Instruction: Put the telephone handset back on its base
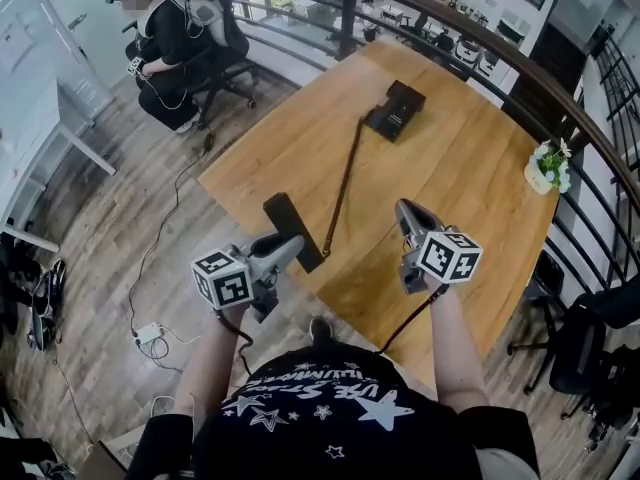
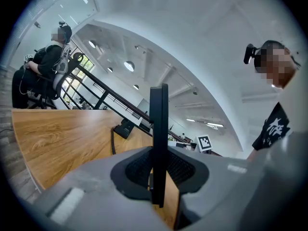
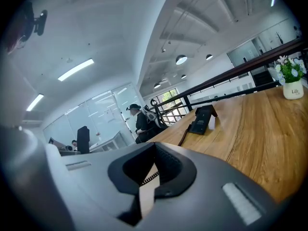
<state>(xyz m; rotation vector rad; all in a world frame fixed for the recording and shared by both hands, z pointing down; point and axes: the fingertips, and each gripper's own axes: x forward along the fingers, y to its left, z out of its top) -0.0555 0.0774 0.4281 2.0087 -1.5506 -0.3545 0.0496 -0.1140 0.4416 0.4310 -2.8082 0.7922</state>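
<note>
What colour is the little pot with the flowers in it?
White. The small round flower pot shows best in the right gripper view.

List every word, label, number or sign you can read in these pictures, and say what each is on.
"Life", as best it reads: on the white flower pot.
White lettering with stars on the person's black T-shirt: upside down, too blurred to read.
Square black-and-white markers, no words: on the left cube and the right cube.
Telephone base: no print legible.
</note>
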